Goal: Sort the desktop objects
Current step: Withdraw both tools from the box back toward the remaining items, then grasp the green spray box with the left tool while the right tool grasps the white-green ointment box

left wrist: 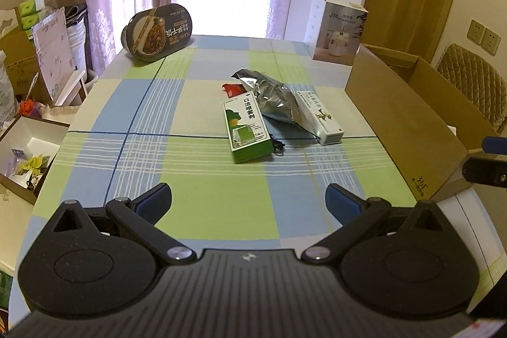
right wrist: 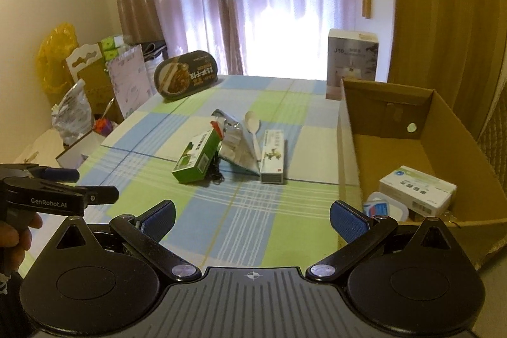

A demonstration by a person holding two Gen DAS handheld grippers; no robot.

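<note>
Grippers hover low over the checked tablecloth (left wrist: pixel 202 179); the left gripper (left wrist: pixel 248 201) and the right gripper (right wrist: pixel 252 219) both stand spread wide, holding nothing; mid-table lie a green box (left wrist: pixel 248 129), a silver foil bag (left wrist: pixel 275 100) and a white carton (left wrist: pixel 320 119), touching one another; the cardboard box (right wrist: pixel 408 154) at the right edge holds a white packet (right wrist: pixel 416 190).

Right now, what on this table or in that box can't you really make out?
- Red item: mostly hidden under the silver bag, both views.
- White spoon: hidden behind the bag in the left view.
- Cardboard box: its wall hides the contents in the left view.
- Small black object beside the green box: too small to identify.
</note>
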